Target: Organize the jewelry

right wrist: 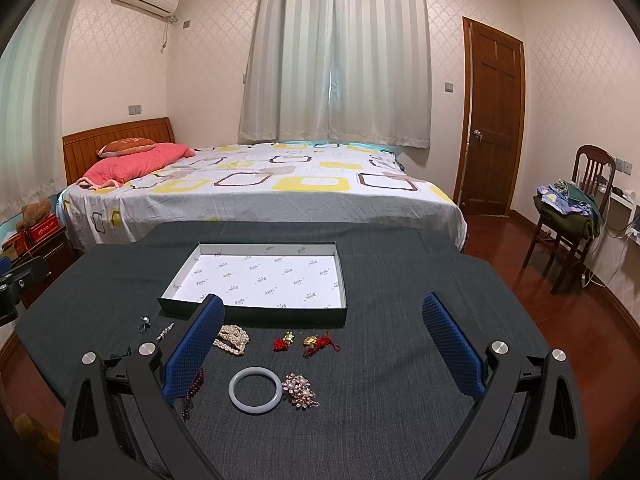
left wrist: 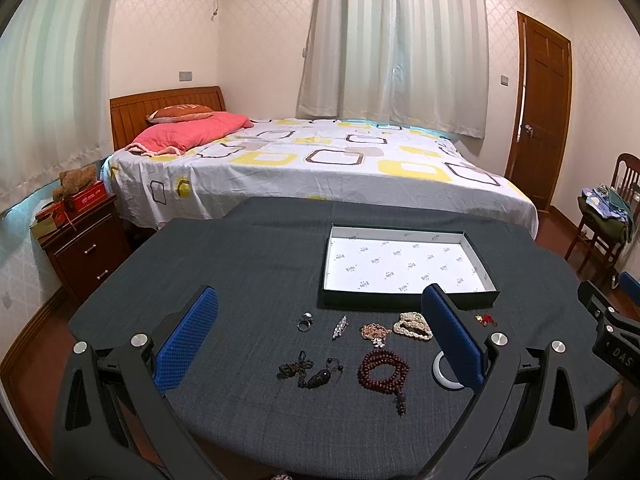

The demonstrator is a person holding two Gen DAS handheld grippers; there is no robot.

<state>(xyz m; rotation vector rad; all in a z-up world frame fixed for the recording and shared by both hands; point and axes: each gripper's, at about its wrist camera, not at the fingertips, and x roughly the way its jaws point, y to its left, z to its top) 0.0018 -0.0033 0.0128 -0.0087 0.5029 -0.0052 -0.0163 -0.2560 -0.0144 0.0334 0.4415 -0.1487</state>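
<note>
An empty shallow box (left wrist: 408, 232) (right wrist: 256, 246) with white printed lining sits on the dark table. Jewelry lies in front of it: a ring (left wrist: 306, 322), a silver pin (left wrist: 340, 327), a pearl strand (left wrist: 414, 326) (right wrist: 233, 338), a dark red bead bracelet (left wrist: 384, 369), a dark cord pendant (left wrist: 310, 372), a white jade bangle (right wrist: 256, 389), a rose-gold brooch (right wrist: 300, 390) and red-gold charms (right wrist: 316, 342). My left gripper (left wrist: 320, 332) is open above the left pieces. My right gripper (right wrist: 326, 336) is open above the bangle and charms. Both are empty.
The table (left wrist: 248, 264) is covered in dark cloth. Behind it stands a bed (left wrist: 320, 160) with a pink pillow. A nightstand (left wrist: 84, 240) is at the left, a door (right wrist: 494, 120) and a chair with clothes (right wrist: 568, 208) at the right.
</note>
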